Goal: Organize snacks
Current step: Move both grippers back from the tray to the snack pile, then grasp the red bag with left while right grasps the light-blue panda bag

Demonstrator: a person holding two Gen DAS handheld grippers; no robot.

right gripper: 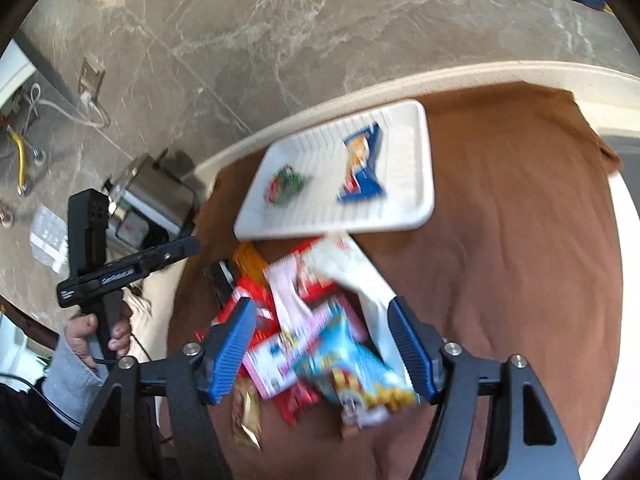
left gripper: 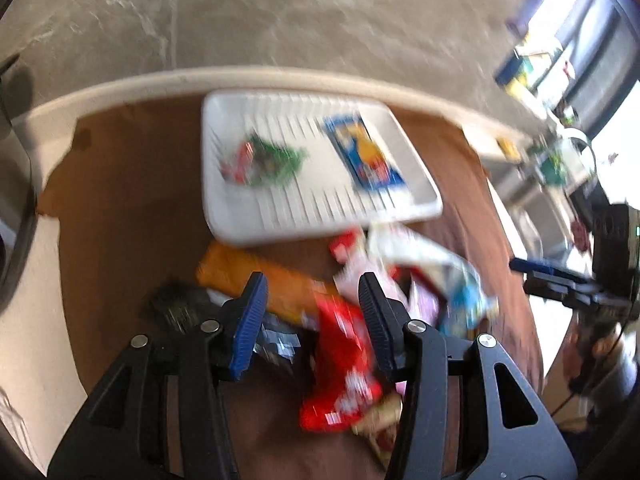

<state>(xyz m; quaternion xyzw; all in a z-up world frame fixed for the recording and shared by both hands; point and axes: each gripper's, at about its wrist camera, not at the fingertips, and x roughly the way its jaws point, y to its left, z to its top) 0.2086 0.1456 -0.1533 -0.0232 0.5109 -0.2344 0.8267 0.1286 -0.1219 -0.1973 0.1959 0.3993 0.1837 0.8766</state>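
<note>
Low in each frame, the left gripper (left gripper: 312, 312) and right gripper (right gripper: 324, 340) gape wide and empty over the snack pile (right gripper: 320, 328), while only two packets lie on the white tray (left gripper: 224, 216) at upper centre, so most sorting remains.

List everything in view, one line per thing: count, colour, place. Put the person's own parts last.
white tray: one, white ribbed, far end of the cloth.
blue packet: one, blue and orange, on the tray.
green packet: one, green and red, on the tray.
snack pile: count blurred; red, pink, orange, light blue, white; on the cloth beside the tray.
brown cloth: one, over the table.
table: one, cream rim.
floor: grey marble.
left gripper: black, blue pads, open above the pile.
right gripper: same, open above the pile.
</note>
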